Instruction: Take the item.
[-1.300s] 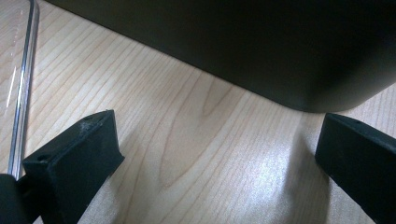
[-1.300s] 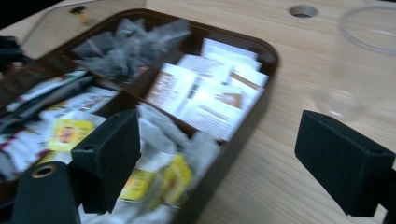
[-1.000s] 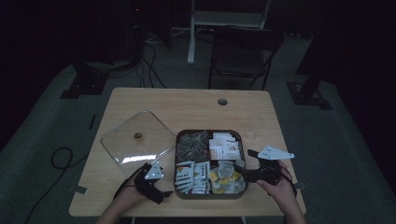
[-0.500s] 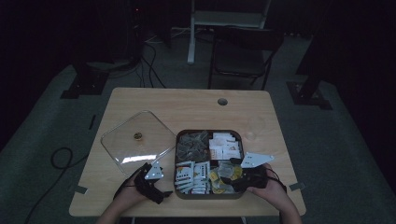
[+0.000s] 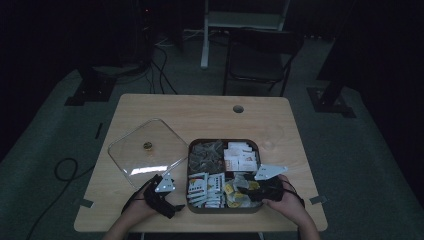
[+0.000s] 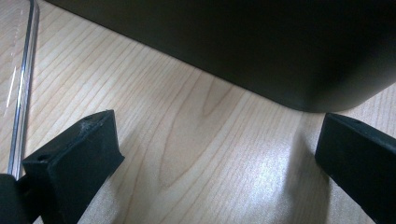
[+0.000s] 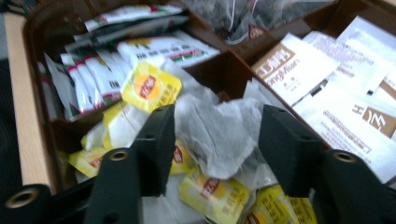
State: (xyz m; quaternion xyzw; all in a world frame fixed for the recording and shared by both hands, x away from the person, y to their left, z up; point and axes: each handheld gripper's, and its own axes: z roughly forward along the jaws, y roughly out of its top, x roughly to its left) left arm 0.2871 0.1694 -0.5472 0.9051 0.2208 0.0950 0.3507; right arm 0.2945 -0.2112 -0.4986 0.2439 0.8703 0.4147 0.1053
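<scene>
- My right gripper (image 7: 215, 140) has dropped from the rim into the dark brown compartmented tea box (image 5: 192, 150) since a second ago.
- Its fingers (image 7: 156, 144), just closing, bracket a grey-white paper teabag (image 7: 219, 135); contact unclear.
- My left gripper (image 6: 215, 154) is unmoved, fingers wide above the pale wooden counter (image 6: 187, 116).

Looks like a dim lab or recording studio rather than a home: dark carpeted floor (image 5: 60, 125), loose cables (image 5: 165, 75) trailing beyond the table (image 5: 200, 112), black stand bases (image 5: 87, 92) at either side, a folding chair (image 5: 260, 55) and a white equipment frame (image 5: 245, 17) farther off.
</scene>
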